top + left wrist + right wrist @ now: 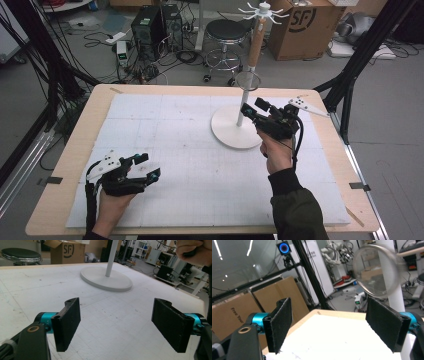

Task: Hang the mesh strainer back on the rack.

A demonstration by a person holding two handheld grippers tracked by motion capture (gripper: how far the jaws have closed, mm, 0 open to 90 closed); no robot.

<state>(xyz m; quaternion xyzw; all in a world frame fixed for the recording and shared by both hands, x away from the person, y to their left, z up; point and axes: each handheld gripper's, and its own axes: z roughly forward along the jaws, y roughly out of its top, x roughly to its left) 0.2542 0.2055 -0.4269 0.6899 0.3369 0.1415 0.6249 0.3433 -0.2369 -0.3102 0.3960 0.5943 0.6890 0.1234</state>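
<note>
A white stand with a round base (232, 134) and a tall pole (256, 42) stands on the right half of the white mat. A small round wire-mesh sieve (248, 80) hangs against the pole about halfway up; in the right gripper view the sieve (375, 272) is blurred, above and beyond the right jaw. My right gripper (255, 111) hovers just right of the pole, below the sieve, open, with nothing between its pads (334, 325). My left gripper (147, 167) rests low at the mat's near left, open and empty (117, 322), facing the stand's base (106, 278).
The white gridded mat (190, 165) covers a wooden table (100, 95). Behind the table stand a chrome stool (227, 32), a cardboard box (305, 25) and a computer tower (147, 25) among cables. A black frame leg (360, 55) rises at the right.
</note>
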